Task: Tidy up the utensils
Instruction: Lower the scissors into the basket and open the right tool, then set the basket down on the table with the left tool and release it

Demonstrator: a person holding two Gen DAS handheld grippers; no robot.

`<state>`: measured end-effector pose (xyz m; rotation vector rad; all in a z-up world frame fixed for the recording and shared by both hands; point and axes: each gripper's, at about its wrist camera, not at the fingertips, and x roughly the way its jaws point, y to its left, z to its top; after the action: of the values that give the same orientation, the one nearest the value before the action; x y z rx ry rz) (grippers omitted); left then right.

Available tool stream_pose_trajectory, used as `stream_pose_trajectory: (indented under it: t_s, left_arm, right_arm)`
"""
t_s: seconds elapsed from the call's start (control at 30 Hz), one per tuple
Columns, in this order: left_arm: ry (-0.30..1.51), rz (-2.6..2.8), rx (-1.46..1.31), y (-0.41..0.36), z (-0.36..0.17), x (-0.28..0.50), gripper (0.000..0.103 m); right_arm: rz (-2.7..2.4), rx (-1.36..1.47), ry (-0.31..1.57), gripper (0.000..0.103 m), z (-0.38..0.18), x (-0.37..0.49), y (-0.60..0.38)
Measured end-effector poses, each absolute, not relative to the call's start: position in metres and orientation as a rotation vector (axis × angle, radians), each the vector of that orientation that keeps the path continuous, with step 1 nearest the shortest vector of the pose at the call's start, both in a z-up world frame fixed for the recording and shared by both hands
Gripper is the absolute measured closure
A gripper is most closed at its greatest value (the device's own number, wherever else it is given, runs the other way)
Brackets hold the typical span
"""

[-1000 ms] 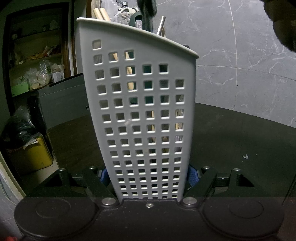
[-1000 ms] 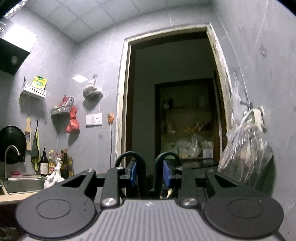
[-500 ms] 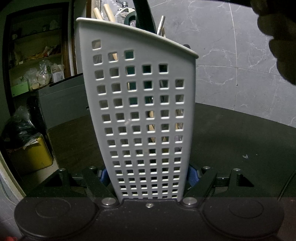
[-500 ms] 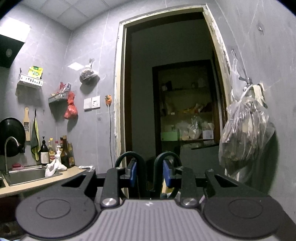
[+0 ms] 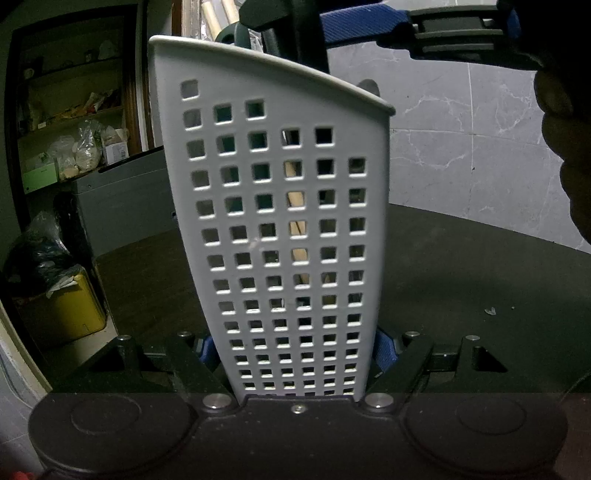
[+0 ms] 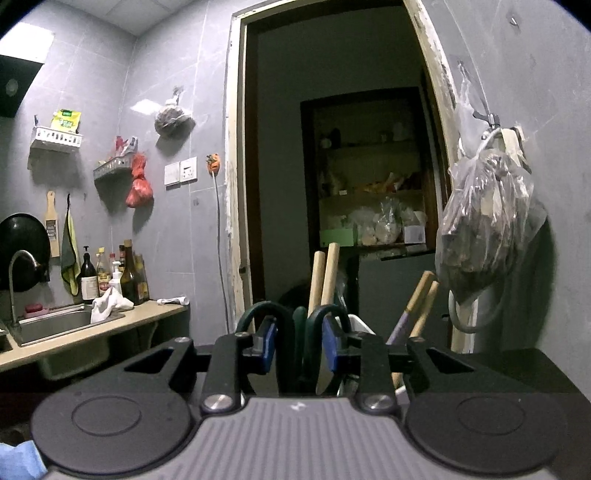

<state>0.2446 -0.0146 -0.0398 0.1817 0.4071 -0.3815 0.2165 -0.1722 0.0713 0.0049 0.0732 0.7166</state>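
Observation:
A white perforated utensil holder stands upright on the dark table, and my left gripper is shut on its base, one blue pad on each side. Wooden handles show through its holes. My right gripper is shut on dark green scissors, its pads set inside the handle loops. One of its blue fingers hovers just over the holder's rim, and the scissors reach down into the holder. The holder's white rim, wooden handles and chopsticks rise beyond the right gripper.
The dark round table runs to a grey tiled wall. A hand fills the right edge. A yellow bin sits on the floor at left. A sink counter with bottles lies far left; a plastic bag hangs on the right wall.
My right gripper has sunk with the scissors: its finger now shows above the holder's rim, and the wooden handles have risen into its view. The left gripper and holder kept still.

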Motion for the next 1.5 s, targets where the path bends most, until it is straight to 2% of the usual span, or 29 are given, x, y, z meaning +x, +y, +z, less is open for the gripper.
stream_pose_trajectory:
  t_s: [0.27, 0.43, 0.67, 0.73, 0.9, 1.13, 1.23, 1.5]
  left_arm:
    - [0.405, -0.381, 0.179, -0.015, -0.04, 0.245, 0.025]
    - [0.404, -0.379, 0.179, -0.015, -0.04, 0.244, 0.025]
    - [0.403, -0.374, 0.173, -0.015, -0.04, 0.243, 0.025]
    - [0.4, -0.374, 0.17, -0.014, -0.04, 0.242, 0.025]
    - [0.39, -0.373, 0.174, -0.014, -0.04, 0.24, 0.023]
    - [0.357, -0.372, 0.172, -0.013, -0.041, 0.232, 0.013]
    - [0.327, -0.357, 0.149, -0.01, -0.039, 0.227, 0.001]
    - [0.274, -0.346, 0.075, 0.002, -0.043, 0.195, 0.001]
  right_arm:
    - [0.723, -0.007, 0.074, 0.069, 0.073, 0.212, -0.172]
    - [0.701, 0.001, 0.071, 0.051, 0.073, 0.208, -0.177]
    - [0.66, 0.024, 0.053, 0.033, 0.075, 0.2, -0.19]
    - [0.648, 0.033, 0.043, 0.024, 0.076, 0.196, -0.192]
    - [0.627, 0.032, 0.024, 0.018, 0.078, 0.186, -0.194]
    - [0.602, 0.061, 0.011, 0.004, 0.075, 0.175, -0.198]
    - [0.575, 0.083, 0.011, 0.0, 0.073, 0.169, -0.2]
    - [0.5, 0.126, 0.007, 0.0, 0.063, 0.141, -0.21]
